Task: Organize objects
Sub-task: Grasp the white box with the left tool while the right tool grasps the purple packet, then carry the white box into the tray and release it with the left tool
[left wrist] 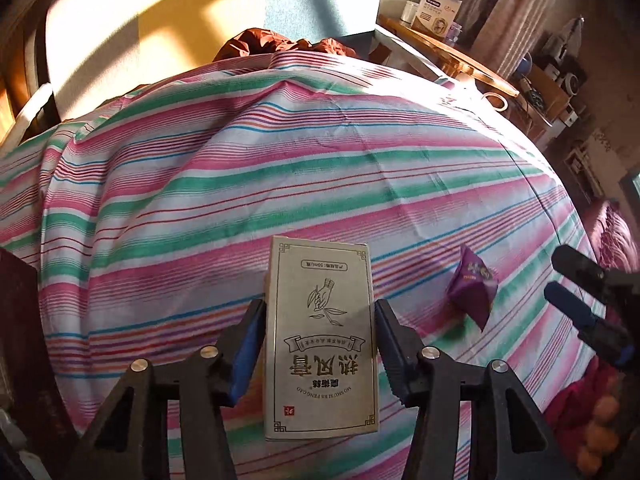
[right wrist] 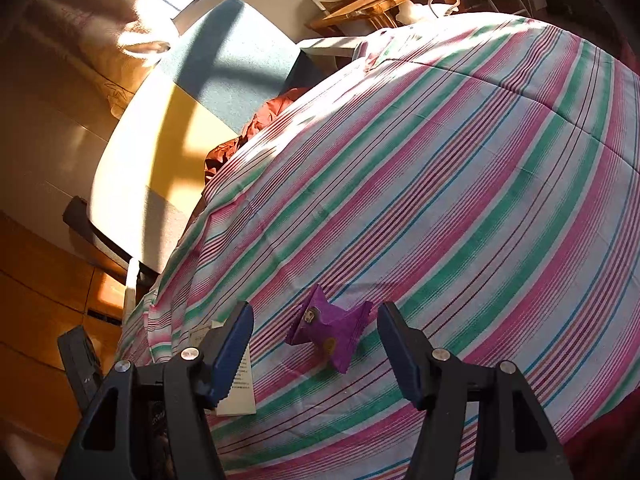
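Note:
A beige carton with Chinese print [left wrist: 322, 340] lies flat on the striped bedspread [left wrist: 280, 168], between the fingers of my left gripper [left wrist: 320, 320]. The jaws stand close along its two long sides; contact is unclear. A purple pyramid-shaped packet [left wrist: 472, 284] lies on the bedspread to the right of the carton. In the right wrist view this packet [right wrist: 328, 330] sits between the open fingers of my right gripper [right wrist: 316, 326], untouched. The carton's edge [right wrist: 238, 380] shows behind the right gripper's left finger. The right gripper's fingers [left wrist: 576, 300] show at the left view's right edge.
A rust-red cloth [left wrist: 280, 46] lies bunched at the far side of the bed. A yellow and blue headboard panel [left wrist: 180, 20] stands behind it. A wooden shelf [left wrist: 448, 48] with boxes is at the back right. A dark object [left wrist: 24, 340] stands at the left edge.

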